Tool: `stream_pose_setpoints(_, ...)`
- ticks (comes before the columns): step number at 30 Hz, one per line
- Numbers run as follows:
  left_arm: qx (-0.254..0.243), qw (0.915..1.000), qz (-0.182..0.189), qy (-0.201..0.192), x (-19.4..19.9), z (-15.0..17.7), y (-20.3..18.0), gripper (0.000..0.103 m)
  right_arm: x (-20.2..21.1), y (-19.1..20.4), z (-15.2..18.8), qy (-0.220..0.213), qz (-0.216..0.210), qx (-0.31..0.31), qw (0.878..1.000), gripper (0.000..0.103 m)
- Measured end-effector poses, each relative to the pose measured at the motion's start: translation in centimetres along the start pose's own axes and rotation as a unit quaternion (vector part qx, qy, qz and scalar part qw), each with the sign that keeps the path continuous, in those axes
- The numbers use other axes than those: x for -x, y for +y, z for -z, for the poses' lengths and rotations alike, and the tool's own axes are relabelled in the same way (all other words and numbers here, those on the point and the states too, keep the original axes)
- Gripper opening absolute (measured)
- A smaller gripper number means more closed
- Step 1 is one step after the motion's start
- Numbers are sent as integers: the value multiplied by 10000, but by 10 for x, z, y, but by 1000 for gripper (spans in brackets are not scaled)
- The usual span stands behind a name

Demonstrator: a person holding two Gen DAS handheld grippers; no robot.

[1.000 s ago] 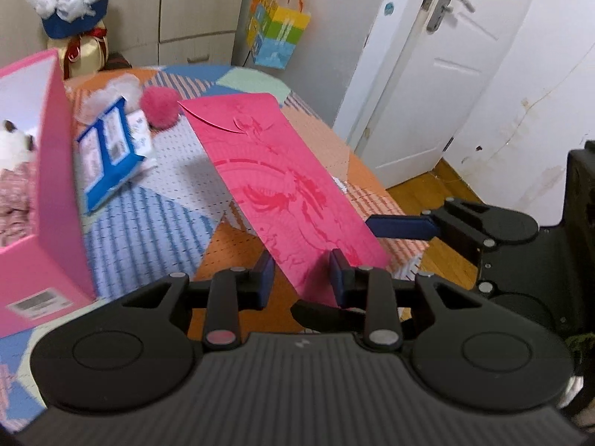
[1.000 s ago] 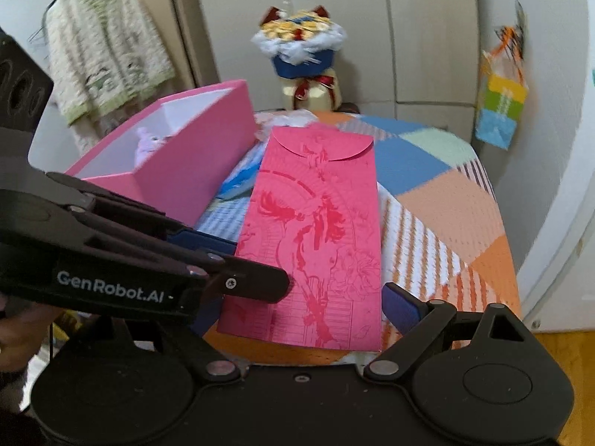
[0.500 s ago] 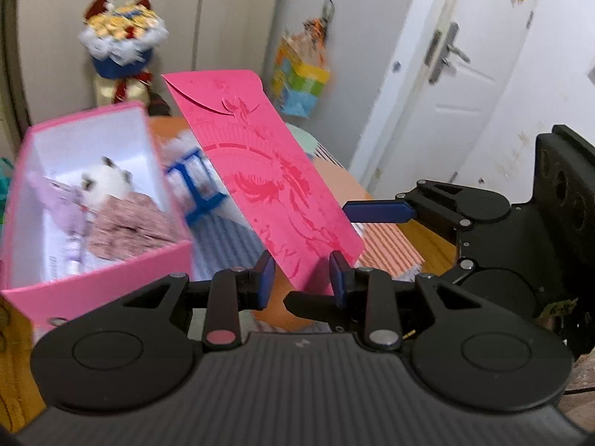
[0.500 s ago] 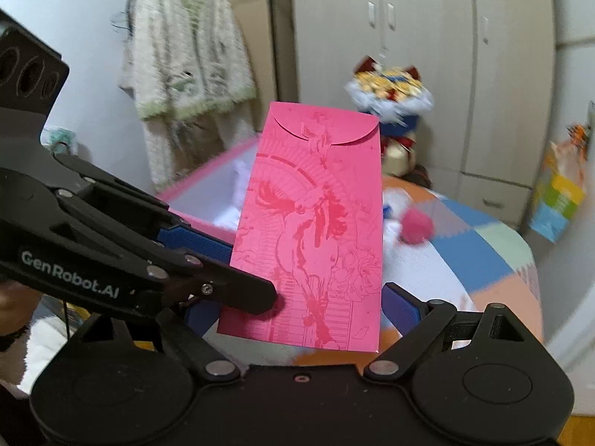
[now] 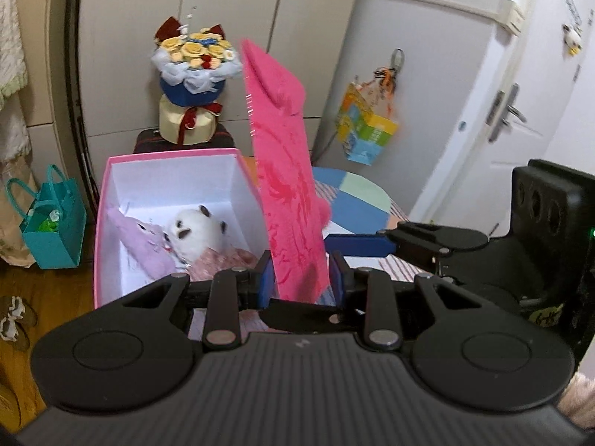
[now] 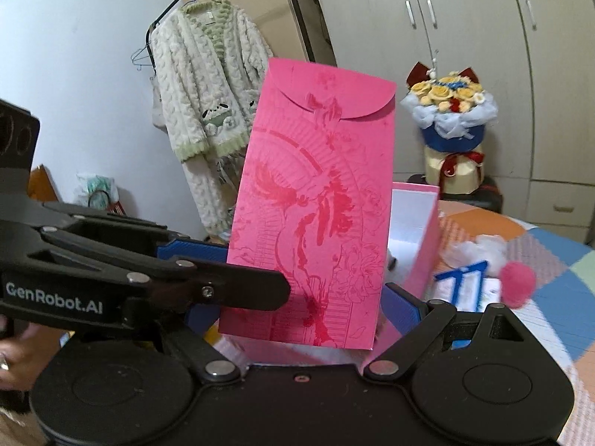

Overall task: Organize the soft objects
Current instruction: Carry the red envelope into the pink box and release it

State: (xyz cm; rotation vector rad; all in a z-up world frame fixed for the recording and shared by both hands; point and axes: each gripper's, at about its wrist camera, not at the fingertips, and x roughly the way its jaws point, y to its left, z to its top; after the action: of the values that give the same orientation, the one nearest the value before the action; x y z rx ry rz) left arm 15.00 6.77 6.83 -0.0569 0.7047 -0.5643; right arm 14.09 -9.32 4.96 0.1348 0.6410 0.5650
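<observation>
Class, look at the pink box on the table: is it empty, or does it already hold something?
Not empty. The open pink box holds a white plush toy, a lilac one and a pinkish patterned fabric piece.

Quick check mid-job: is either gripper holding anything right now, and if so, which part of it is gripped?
The left gripper, jaws closing, pinches the pink envelope by its bottom edge, opposite the flap. The right gripper grips nothing; its fingers stand apart either side.
</observation>
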Motion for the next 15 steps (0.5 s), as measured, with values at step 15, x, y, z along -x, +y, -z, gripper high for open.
stream_pose_setpoints(15, 905, 9944, 236, 483, -83, -15, 77, 22, -85, -40, -16, 581, -115, -566, 9966, 94)
